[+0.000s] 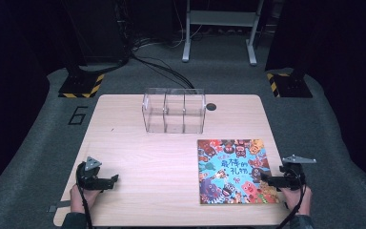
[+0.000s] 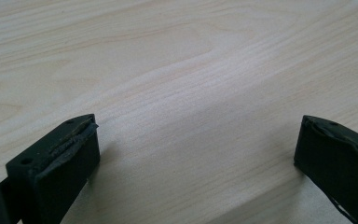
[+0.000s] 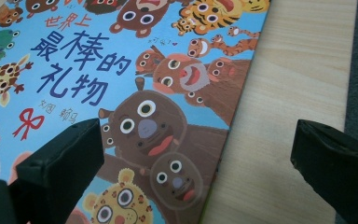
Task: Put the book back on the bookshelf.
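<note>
A lab or recording studio: dark curtains (image 1: 24, 43) all around, grey carpet (image 1: 33, 138) with a "6" (image 1: 77, 115) at 9 o'clock, hazard-striped stand bases (image 1: 81, 86) at 10 and 2, cables (image 1: 162, 67) and a metal frame (image 1: 219, 28) at 12.

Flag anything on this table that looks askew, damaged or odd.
Nothing stands out. The colourful animal picture book lies flat and square on the pale wooden table, and the clear plastic three-compartment organiser stands upright and empty behind it.
</note>
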Tool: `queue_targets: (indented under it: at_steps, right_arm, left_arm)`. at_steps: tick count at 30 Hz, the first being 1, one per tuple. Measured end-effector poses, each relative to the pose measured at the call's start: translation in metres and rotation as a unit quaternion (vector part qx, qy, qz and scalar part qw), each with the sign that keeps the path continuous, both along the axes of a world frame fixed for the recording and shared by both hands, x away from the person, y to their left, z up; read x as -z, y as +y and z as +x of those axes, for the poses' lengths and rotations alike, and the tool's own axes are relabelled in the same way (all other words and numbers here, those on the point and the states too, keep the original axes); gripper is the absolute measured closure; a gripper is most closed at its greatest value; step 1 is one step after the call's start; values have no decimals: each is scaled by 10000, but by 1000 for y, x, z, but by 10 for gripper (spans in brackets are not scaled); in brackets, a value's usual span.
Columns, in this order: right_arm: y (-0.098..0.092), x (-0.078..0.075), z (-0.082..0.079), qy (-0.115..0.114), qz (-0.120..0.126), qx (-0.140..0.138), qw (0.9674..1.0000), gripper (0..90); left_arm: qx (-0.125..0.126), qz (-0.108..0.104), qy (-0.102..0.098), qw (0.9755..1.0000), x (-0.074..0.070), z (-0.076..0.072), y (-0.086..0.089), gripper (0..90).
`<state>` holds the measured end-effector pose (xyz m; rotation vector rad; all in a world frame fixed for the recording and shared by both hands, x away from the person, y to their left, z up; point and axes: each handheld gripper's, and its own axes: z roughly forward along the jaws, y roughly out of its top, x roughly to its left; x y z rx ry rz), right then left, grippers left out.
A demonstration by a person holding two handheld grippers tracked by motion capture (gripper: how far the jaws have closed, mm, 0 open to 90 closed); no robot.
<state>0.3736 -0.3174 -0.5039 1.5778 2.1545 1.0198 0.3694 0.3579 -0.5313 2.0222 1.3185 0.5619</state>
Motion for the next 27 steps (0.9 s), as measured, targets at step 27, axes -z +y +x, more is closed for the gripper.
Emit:
queue_targets:
  at_steps: [27]
  right_arm:
    - [13,3,15,400,-175,-63,9990,318]
  left_arm:
    - [-3,-8,-16,10000,0,0,0,0]
